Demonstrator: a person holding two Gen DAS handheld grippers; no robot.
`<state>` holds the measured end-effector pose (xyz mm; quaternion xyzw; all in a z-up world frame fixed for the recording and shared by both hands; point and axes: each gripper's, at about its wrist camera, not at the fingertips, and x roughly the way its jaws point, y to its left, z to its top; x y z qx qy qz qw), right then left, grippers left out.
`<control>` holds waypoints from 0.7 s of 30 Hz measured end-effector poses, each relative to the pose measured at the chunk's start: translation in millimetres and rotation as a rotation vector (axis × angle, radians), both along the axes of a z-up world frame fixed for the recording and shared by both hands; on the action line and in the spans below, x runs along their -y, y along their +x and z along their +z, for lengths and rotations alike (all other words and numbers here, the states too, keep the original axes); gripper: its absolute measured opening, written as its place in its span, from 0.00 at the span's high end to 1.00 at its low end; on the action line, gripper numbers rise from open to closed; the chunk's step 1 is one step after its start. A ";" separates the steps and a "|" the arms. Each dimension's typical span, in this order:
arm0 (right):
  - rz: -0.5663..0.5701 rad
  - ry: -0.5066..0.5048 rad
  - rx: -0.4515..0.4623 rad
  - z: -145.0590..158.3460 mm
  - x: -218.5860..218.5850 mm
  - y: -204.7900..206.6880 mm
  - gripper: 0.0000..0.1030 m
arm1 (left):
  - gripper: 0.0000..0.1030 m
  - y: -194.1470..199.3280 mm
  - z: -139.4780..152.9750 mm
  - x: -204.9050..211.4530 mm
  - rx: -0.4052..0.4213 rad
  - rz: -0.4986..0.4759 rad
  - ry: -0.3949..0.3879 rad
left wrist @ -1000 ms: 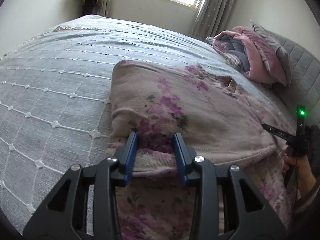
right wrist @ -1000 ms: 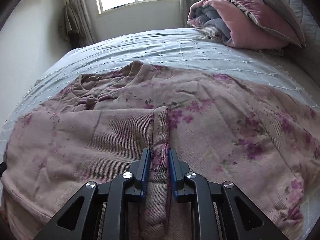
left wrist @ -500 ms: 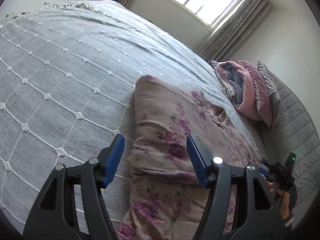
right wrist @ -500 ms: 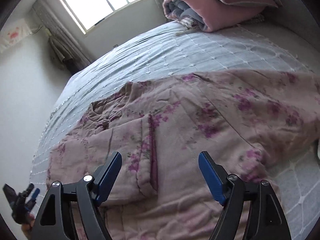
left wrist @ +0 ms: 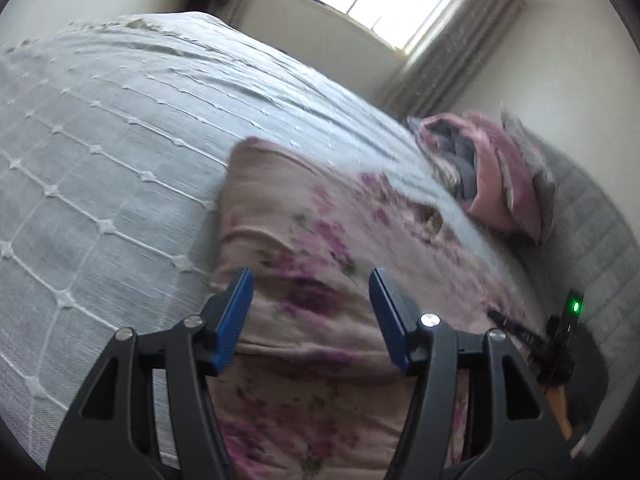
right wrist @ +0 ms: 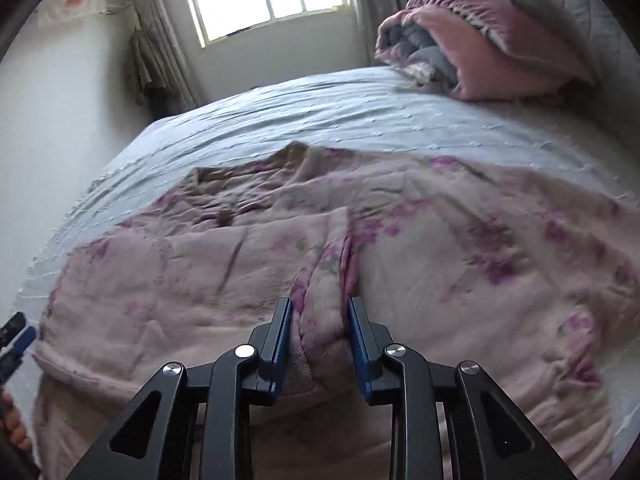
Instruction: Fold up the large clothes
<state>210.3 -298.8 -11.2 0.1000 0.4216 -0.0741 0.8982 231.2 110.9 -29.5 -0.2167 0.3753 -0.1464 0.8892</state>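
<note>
The large, padded pale-pink garment printed with purple flowers (right wrist: 420, 264) lies spread across the grey-blue quilted bedspread (right wrist: 320, 120), filling the lower half of the right wrist view, its collar toward the upper left of that frame; a raised ridge of its cloth, a folded edge or sleeve by the look of it, runs from frame centre straight down into the right gripper (right wrist: 320, 330), so its long axis lines up with the fingers; the jaws have just been closing and the blue pads (right wrist: 282, 330) now pinch that ridge from both sides; in the left wrist view the left gripper (left wrist: 310, 314) stands spread, its jaws having closed slightly within the last moment, with the garment's folded corner lying between and beyond the pads but untouched by them; I judge the right hand is the one placed to carry the fold, while the left must first close on the corner directly ahead of it, at lower centre.
</note>
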 end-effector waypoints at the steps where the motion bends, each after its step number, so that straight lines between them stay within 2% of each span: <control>1: 0.001 0.015 -0.055 -11.3 4.6 4.2 0.72 | 0.40 0.8 -5.1 8.3 -0.018 -0.015 0.036; 4: -0.031 0.143 -0.031 -13.5 21.6 -3.1 0.60 | 0.40 -1.2 -16.4 32.0 -0.017 -0.026 0.187; 5: -0.049 0.166 -0.024 -9.4 27.7 -7.6 0.47 | 0.38 -2.7 -13.1 37.4 -0.008 -0.023 0.231; 6: -0.055 0.182 -0.015 -6.0 32.6 -10.8 0.36 | 0.37 -3.7 -9.6 38.4 -0.007 -0.018 0.247; 8: -0.077 0.220 0.019 5.7 51.3 -21.9 0.29 | 0.21 -5.3 -0.6 36.4 -0.012 -0.007 0.244; 9: -0.097 0.228 0.029 10.8 61.8 -26.9 0.23 | 0.17 -7.2 3.9 32.6 -0.019 0.007 0.230; 11: -0.167 0.243 0.056 23.5 93.3 -36.8 0.19 | 0.14 -12.3 11.9 24.7 -0.024 0.031 0.185; 13: -0.249 0.248 0.068 31.9 128.6 -49.4 0.19 | 0.09 -15.7 18.2 19.9 -0.042 0.040 0.137; 15: -0.345 0.242 0.078 34.7 165.8 -62.8 0.19 | 0.09 -17.9 21.0 18.4 -0.055 0.047 0.107; 21: -0.693 0.208 0.079 30.0 283.3 -117.7 0.19 | 0.09 -23.4 31.1 27.6 -0.033 0.040 0.096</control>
